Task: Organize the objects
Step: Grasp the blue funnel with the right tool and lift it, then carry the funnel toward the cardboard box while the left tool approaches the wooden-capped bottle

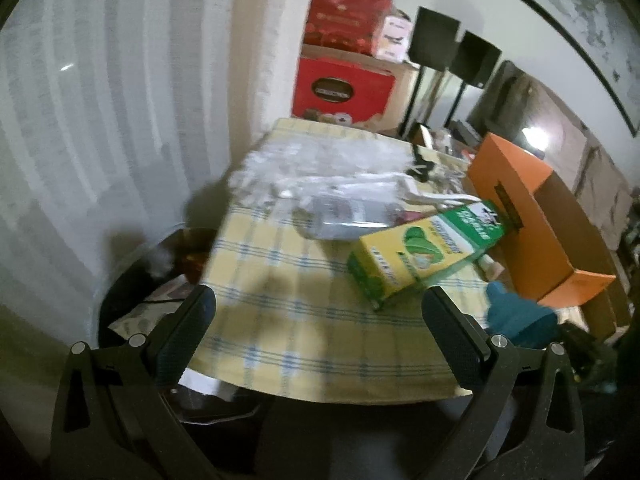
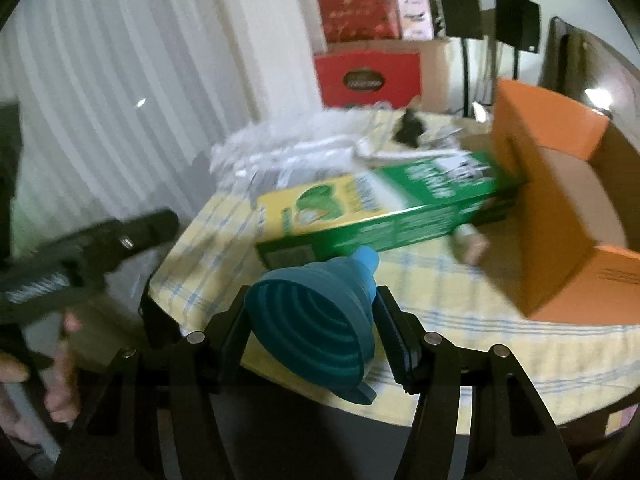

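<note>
A teal collapsible funnel [image 2: 320, 320] sits between the pads of my right gripper [image 2: 310, 322], which is shut on it above the near table edge; the funnel [image 1: 516, 316] also shows at the right of the left wrist view. A green and yellow carton [image 2: 384, 208] lies on the checked tablecloth [image 2: 440, 300], one end against an open orange cardboard box [image 2: 560, 208]. My left gripper [image 1: 320, 312] stands open over the near left part of the table [image 1: 312, 320], nothing between its fingers. In the right wrist view a hand [image 2: 60, 368] holds that left gripper's body at the left.
Clear plastic bags [image 1: 320, 168] and a bottle [image 1: 344, 220] lie at the table's far side. Red gift boxes [image 1: 344, 80] stack behind, beside two black stands [image 1: 452, 40]. A dark bin [image 1: 148, 288] stands left of the table, white curtains [image 1: 100, 120] behind it.
</note>
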Demonstrator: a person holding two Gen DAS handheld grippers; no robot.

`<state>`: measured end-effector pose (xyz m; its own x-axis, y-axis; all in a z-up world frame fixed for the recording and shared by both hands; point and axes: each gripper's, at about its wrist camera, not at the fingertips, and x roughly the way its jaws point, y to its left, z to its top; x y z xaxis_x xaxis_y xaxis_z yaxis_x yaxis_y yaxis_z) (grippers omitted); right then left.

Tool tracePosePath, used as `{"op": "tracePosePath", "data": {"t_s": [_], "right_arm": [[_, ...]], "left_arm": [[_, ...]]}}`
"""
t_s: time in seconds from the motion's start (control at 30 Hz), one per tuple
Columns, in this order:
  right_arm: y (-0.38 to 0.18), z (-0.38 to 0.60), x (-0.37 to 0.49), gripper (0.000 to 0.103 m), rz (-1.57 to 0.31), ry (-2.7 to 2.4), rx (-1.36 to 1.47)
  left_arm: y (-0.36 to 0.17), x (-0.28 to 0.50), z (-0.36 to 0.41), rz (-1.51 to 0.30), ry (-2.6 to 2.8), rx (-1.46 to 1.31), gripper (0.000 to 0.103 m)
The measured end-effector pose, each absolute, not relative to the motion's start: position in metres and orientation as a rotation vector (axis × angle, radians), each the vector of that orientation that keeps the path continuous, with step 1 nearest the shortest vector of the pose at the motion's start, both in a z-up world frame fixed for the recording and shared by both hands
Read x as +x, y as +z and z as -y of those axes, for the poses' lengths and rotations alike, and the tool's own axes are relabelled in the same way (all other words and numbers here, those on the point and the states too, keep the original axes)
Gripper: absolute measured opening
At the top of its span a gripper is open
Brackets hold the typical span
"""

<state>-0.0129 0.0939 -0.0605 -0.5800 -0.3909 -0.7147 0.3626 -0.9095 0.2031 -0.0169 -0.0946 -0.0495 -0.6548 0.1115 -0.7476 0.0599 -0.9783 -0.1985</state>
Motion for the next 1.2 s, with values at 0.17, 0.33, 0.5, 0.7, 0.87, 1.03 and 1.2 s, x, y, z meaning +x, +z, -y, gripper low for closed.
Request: {"op": "tracePosePath", "data": {"t_s": [0.17, 0.33, 0.5, 0.7, 0.87, 1.03, 1.2], "right_arm": [[-0.037, -0.137, 0.001, 0.061, 0.077, -2.555, 1.098], [-0.018, -0.188, 0.016, 0.061, 0.098, -2.673, 1.078], [-0.005, -0.233, 0.027, 0.062, 0.127, -2.781, 1.071], [0.0, -0.267, 0.037, 0.062, 0.153, -2.852, 1.07], [-0.002, -0.281, 0.041, 0.062, 0.171, -2.878, 1.08], [-0.008, -0.291, 0.043, 0.062, 0.192, -2.883, 1.1], [-0.012, -0.3, 0.045, 0.062, 0.213, -2.891, 1.11]], "left_arm": [[-0.05, -0.022, 0.065, 0.308, 2.731, -1.264, 0.103], [-0.052, -0.029, 0.022, 0.216, 2.666, -1.236, 0.102], [-0.06, -0.042, -0.016, 0.174, 2.607, -1.258, 0.098], [-0.075, -0.058, -0.045, 0.171, 2.556, -1.313, 0.092], [-0.086, -0.071, -0.063, 0.173, 2.559, -1.369, 0.078], [-0.096, -0.084, -0.079, 0.208, 2.537, -1.392, 0.068], [-0.105, -0.094, -0.089, 0.238, 2.539, -1.422, 0.06]]}}
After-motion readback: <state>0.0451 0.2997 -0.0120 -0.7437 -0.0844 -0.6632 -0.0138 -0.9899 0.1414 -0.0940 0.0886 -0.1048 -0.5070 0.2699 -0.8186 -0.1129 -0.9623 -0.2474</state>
